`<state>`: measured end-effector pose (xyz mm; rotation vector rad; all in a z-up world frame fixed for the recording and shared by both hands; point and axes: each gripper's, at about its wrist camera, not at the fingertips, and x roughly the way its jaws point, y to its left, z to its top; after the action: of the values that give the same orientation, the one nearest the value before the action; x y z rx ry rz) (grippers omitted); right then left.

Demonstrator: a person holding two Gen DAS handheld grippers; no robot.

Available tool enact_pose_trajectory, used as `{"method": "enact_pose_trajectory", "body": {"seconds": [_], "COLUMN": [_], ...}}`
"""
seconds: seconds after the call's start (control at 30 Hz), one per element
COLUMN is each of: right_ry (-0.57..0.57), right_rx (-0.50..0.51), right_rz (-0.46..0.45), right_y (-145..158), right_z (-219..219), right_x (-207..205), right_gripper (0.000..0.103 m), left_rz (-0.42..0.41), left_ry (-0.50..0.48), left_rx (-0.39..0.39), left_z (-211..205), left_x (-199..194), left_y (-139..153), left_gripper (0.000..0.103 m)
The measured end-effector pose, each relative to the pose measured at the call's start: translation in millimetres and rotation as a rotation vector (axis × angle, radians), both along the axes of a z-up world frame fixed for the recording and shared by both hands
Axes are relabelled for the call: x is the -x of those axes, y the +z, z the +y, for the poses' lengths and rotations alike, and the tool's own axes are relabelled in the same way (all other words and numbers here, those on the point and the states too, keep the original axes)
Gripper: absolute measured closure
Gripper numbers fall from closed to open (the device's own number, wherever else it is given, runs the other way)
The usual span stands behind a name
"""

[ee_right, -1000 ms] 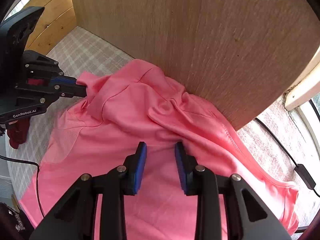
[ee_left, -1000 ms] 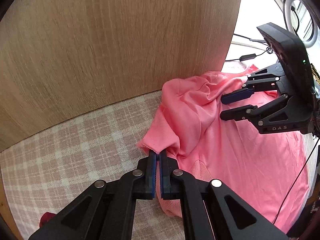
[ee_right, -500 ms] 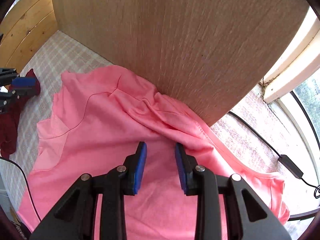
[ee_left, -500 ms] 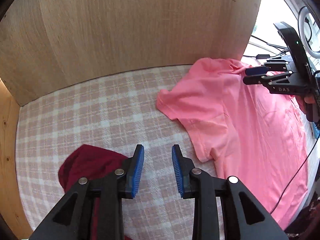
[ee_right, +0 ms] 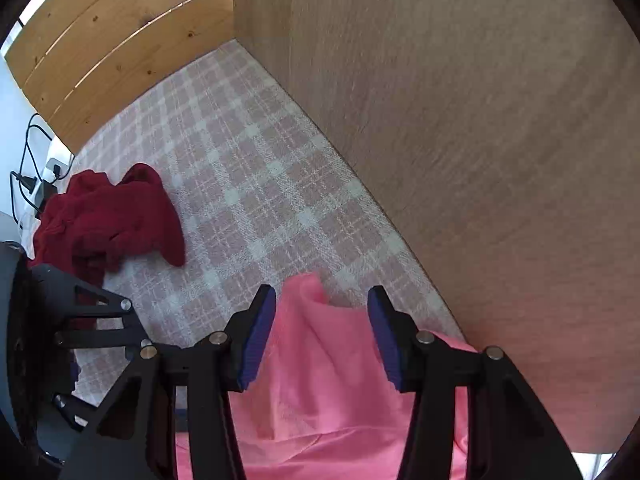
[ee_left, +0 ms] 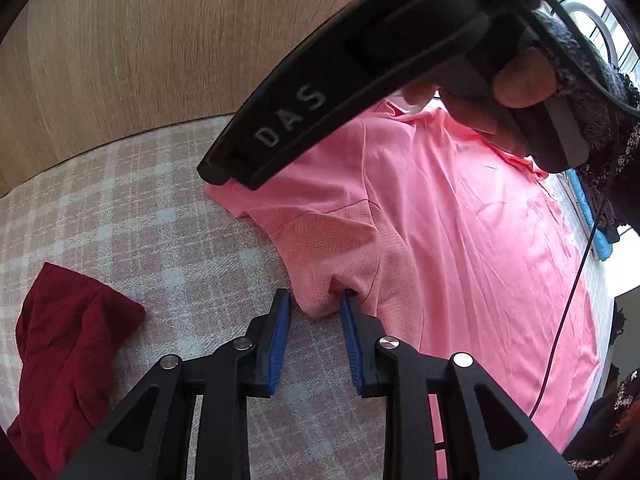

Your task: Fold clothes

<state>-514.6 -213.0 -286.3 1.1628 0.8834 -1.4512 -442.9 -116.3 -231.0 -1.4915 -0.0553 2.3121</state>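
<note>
A pink t-shirt point(ee_left: 460, 220) lies spread flat on the checked cloth point(ee_left: 140, 200). My left gripper point(ee_left: 314, 308) is open, its jaws on either side of the mesh underarm corner below the sleeve. My right gripper point(ee_right: 322, 308) is open, its jaws either side of the raised tip of the pink sleeve point(ee_right: 308, 292). In the left wrist view the right gripper's black body point(ee_left: 320, 92) hangs over the sleeve, close to the camera, and hides the sleeve's end.
A crumpled dark red garment point(ee_right: 108, 220) lies on the checked cloth to the left, also in the left wrist view point(ee_left: 68, 340). A wooden panel point(ee_right: 480, 120) stands right behind the shirt. Cables point(ee_left: 560, 340) run along the right edge.
My left gripper let go of the sleeve, pulled back, then came down at the underarm corner. My right gripper swung left from the collar area to the sleeve tip. The shirt now lies flatter.
</note>
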Motion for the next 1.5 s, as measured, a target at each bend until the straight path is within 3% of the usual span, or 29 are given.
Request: {"method": "enact_pose_trajectory", "body": {"seconds": [0.03, 0.07, 0.1, 0.13, 0.17, 0.33, 0.4, 0.47, 0.6, 0.7, 0.77, 0.93, 1.03, 1.2, 1.27, 1.3, 1.33, 1.43, 1.5], "right_ry": [0.011, 0.027, 0.043, 0.052, 0.053, -0.007, -0.02, -0.027, -0.03, -0.033, -0.039, -0.031, -0.034, -0.079, -0.113, -0.13, -0.148, -0.192, -0.209], "right_rx": [-0.025, -0.034, -0.033, -0.031, -0.018, 0.134, 0.173, 0.148, 0.092, 0.094, 0.115, 0.224, 0.241, 0.185, 0.184, 0.19, 0.195, 0.203, 0.156], "right_rz": [0.008, 0.0, -0.018, -0.033, -0.043, -0.042, -0.022, 0.014, 0.015, 0.001, -0.004, -0.051, -0.057, -0.039, -0.045, -0.045, -0.046, -0.064, -0.045], "right_y": [-7, -10, -12, -12, -8, 34, 44, 35, 9, 7, 15, 61, 75, 60, 51, 50, 49, 44, 34], "right_z": [-6, -7, -7, -6, -2, 29, 37, 29, 16, 19, 21, 48, 69, 104, 118, 126, 134, 159, 177], "right_x": [0, -2, -3, -3, -3, 12, 17, 18, 20, 22, 23, 23, 22, 29, 33, 34, 36, 37, 34], "right_gripper": [0.056, 0.056, 0.07, 0.096, 0.1, 0.1, 0.1, 0.1, 0.1, 0.1, 0.1, 0.1, 0.1, 0.1, 0.1, 0.1, 0.1, 0.1, 0.1], "left_rz": [0.011, 0.025, 0.044, 0.06, 0.072, 0.127, 0.103, 0.048, 0.028, 0.033, 0.037, 0.051, 0.042, 0.048, 0.075, 0.078, 0.075, 0.05, 0.037], "left_ry": [-0.008, -0.014, -0.02, -0.022, -0.021, -0.021, -0.029, -0.03, 0.011, 0.012, -0.005, -0.052, -0.045, -0.105, -0.147, -0.165, -0.187, -0.273, -0.296], "left_rx": [-0.005, -0.005, 0.004, 0.012, 0.017, 0.051, 0.105, 0.15, 0.091, 0.035, 0.018, 0.03, 0.007, -0.041, -0.016, -0.017, -0.029, -0.076, -0.067], "left_z": [-1, -2, -3, -5, -8, -25, -27, -12, -15, -11, -2, 13, 16, 43, 57, 64, 71, 90, 103], "left_x": [-2, -4, -6, -8, -10, -22, -22, -8, -2, 0, 3, 6, 15, 26, 22, 20, 17, 1, -3], "left_y": [1, 3, 5, 8, 12, 29, 21, 5, 0, -2, -2, -5, -5, -4, 1, 3, 5, 8, 5], "left_gripper": [0.101, 0.101, 0.101, 0.101, 0.101, 0.101, 0.099, 0.099, 0.095, 0.083, 0.073, 0.067, 0.067, 0.068, 0.082, 0.096, 0.098, 0.097, 0.09]}}
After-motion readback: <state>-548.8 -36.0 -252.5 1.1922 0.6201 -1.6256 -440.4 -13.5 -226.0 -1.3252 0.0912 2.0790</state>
